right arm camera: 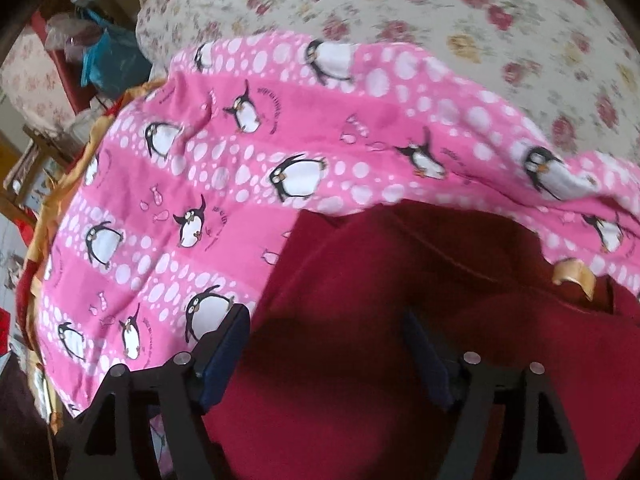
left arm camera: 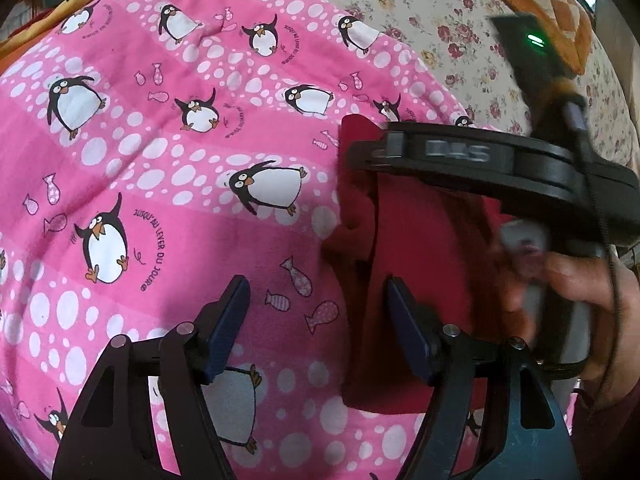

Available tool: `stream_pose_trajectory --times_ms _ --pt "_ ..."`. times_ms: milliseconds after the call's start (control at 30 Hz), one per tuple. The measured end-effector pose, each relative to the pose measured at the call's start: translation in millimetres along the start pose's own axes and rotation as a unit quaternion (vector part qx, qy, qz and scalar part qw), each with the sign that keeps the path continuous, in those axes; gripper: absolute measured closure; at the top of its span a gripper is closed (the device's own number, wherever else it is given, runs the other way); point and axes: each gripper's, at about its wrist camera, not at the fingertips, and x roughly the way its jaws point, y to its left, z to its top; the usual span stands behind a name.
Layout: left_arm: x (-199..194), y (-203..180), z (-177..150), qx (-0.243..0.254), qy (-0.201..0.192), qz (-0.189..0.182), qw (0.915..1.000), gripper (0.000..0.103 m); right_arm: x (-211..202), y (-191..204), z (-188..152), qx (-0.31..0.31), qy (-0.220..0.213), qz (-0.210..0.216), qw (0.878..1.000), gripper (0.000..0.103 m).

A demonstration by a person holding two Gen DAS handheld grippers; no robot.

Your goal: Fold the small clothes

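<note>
Lying crumpled on a pink fleece penguin blanket (left arm camera: 168, 200), the soft red garment (right arm camera: 400, 320) fills the lower right of both views. Left gripper (left arm camera: 316, 312) is spread wide, nothing clamped. Right gripper (right arm camera: 326, 334) is also wide, hovering over red cloth. Floral sheet (right arm camera: 400, 4) lies behind.

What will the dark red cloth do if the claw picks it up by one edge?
The dark red soft cloth will probably droop and hang, since it already lies in rumpled folds. It looks light, likely lifting easily. On the pink penguin-print blanket it may drag or bunch rather than slide, as both look like soft fabrics.
</note>
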Motion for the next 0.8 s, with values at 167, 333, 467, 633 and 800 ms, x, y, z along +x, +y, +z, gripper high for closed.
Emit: stream_pose_trajectory --times_ms 167,333,467,633,800 --pt "1.6 -3.5 4.4 0.004 -0.003 -0.009 0.9999 0.032 24.7 18.1 5.8 -0.048 0.016 -0.056 0.997 0.013" --pt "5.7 -13.2 10.7 0.015 -0.014 -0.015 0.9997 0.032 15.1 6.3 0.3 -0.055 -0.004 -0.036 0.998 0.047" --pt "10.9 -21.6 17.1 0.02 -0.022 -0.029 0.9991 0.032 -8.8 -11.7 -5.7 -0.034 -0.015 0.024 0.999 0.075" --pt "11.0 -32.8 22.9 0.019 -0.027 -0.083 0.996 0.049 -31.8 -30.4 -10.0 -0.01 -0.024 0.053 0.998 0.083" --pt "0.0 -50.5 20.6 0.046 -0.033 -0.107 0.9926 0.07 -43.5 -49.1 -12.0 0.036 -0.02 0.095 0.995 0.083"
